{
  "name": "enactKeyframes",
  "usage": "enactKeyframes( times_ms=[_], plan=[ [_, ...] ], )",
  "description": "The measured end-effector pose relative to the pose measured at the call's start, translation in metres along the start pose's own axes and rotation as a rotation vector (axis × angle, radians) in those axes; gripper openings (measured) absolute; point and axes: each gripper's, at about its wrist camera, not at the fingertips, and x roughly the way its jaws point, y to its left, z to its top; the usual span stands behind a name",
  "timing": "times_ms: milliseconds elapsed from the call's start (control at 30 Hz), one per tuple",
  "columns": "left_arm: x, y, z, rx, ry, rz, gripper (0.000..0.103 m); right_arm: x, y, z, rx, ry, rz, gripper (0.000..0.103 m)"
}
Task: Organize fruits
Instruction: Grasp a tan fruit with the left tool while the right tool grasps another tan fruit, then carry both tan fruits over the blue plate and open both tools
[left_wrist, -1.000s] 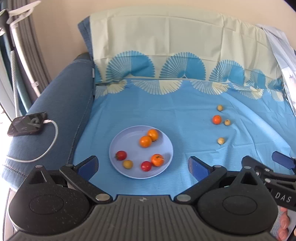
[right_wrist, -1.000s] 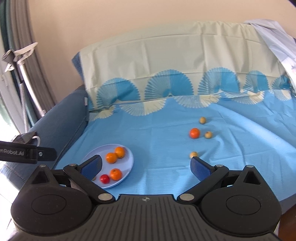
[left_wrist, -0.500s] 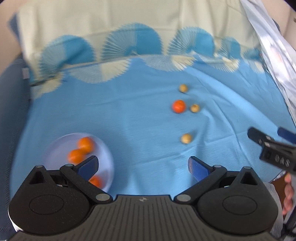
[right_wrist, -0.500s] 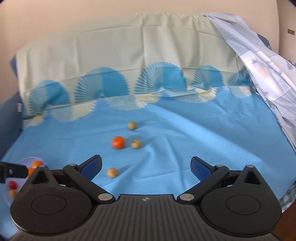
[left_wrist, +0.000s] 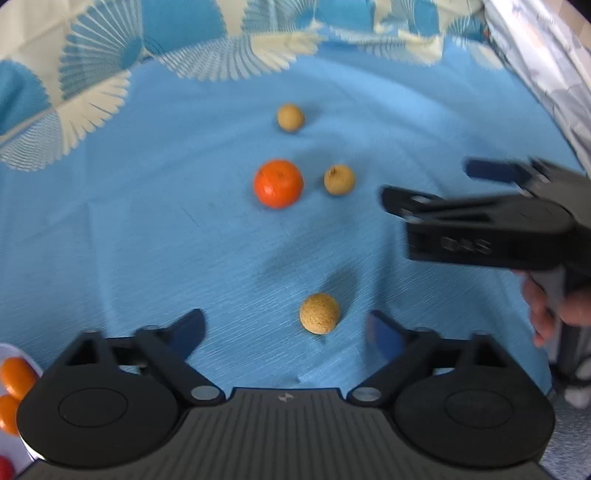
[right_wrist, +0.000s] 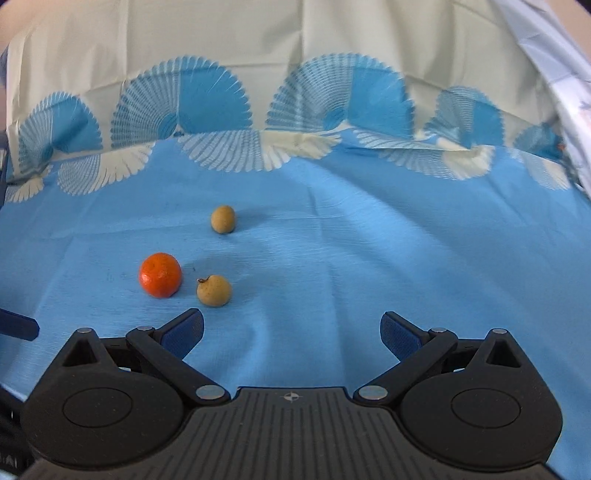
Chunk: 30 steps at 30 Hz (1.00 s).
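Observation:
Four loose fruits lie on the blue sheet (left_wrist: 147, 221). A tan round fruit (left_wrist: 319, 313) sits between the fingers of my left gripper (left_wrist: 286, 332), nearer the right finger; the jaws are closing and the pads stand clear of it. Further off are an orange fruit (left_wrist: 278, 183) (right_wrist: 160, 275), a tan fruit with a stem (left_wrist: 339, 179) (right_wrist: 214, 290) and a third tan fruit (left_wrist: 290, 117) (right_wrist: 223, 219). My right gripper (right_wrist: 291, 332) (left_wrist: 432, 184) is open and empty, just right of the stemmed fruit. The plate (left_wrist: 32, 365) with orange and red fruits peeks in at lower left.
The sheet's fan-patterned band and pale backrest (right_wrist: 295, 55) rise behind the fruits. A light printed cloth (left_wrist: 546, 74) hangs along the right side. A person's hand (left_wrist: 546, 306) grips the right gripper's handle. A blue fingertip of the left gripper (right_wrist: 18, 325) shows at the left edge.
Both grippers swung right and down, from the plate toward the loose fruits. The left jaws came around the nearest tan fruit and have narrowed. The plate slid almost out of view.

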Motion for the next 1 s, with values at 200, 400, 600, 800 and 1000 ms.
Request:
enactKeyframes(
  times_ms=[200,400,600,800,1000],
  plan=[
    [0.008,0.005,-0.001,0.000,-0.022,-0.005,0.027,0.051,0.020,0.002,-0.083,0.035,0.082,0.097],
    [-0.010,0.006,-0.002,-0.004,-0.055,0.006,0.027,0.039,0.043,0.000,-0.208,-0.039,0.123,0.027],
    [-0.088,0.012,-0.018,-0.061,-0.128,0.043,0.027,-0.022,0.023,0.008,-0.073,-0.081,0.037,0.028],
    [-0.176,0.022,-0.060,-0.112,-0.163,0.099,0.027,-0.133,0.039,-0.001,-0.015,-0.178,0.055,0.028],
    [-0.249,0.049,-0.116,-0.193,-0.184,0.160,0.027,-0.224,0.083,-0.013,-0.047,-0.224,0.159,0.028]
  ],
)
